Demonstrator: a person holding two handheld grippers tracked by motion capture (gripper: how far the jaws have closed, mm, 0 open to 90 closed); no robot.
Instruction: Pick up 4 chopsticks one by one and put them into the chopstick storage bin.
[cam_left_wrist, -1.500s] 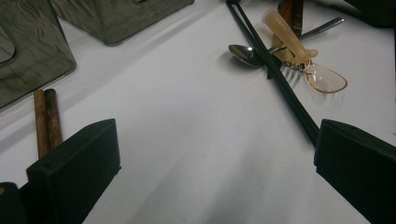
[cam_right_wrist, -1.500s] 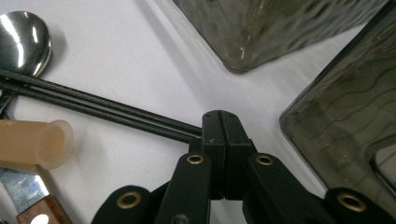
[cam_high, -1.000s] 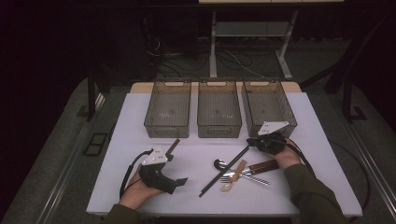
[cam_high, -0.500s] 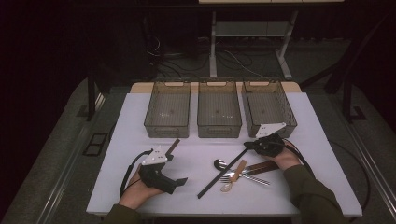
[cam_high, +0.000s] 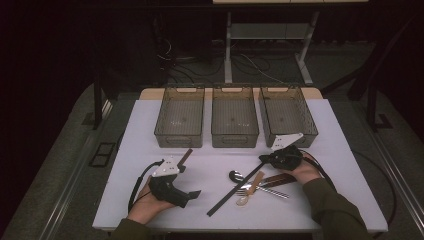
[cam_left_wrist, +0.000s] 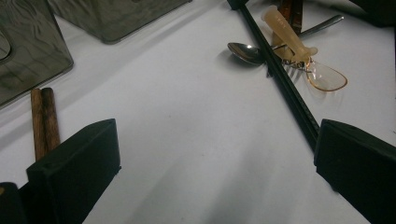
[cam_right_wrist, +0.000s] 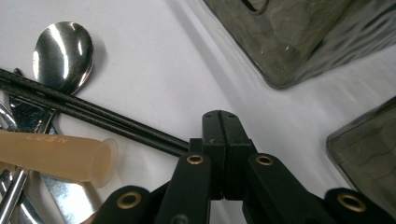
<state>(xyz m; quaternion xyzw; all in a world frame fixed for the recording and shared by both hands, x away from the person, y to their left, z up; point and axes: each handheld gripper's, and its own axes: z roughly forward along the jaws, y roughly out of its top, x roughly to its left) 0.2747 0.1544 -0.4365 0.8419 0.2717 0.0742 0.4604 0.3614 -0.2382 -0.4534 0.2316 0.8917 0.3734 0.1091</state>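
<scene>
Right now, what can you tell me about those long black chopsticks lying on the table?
The black chopsticks are a thin, matte dark pair lying side by side, slanted across the white table. Their upper end sits between the shut jaws of the right hand-held gripper, which looks clamped on them. They cross over the metal spoon and fork, beside a translucent amber spoon. Their lower end points toward the table's near edge.

Three bins (cam_high: 234, 122) in row behind; cutlery pile (cam_high: 260, 185) right; chopsticks (cam_high: 235, 189) across it.
</scene>
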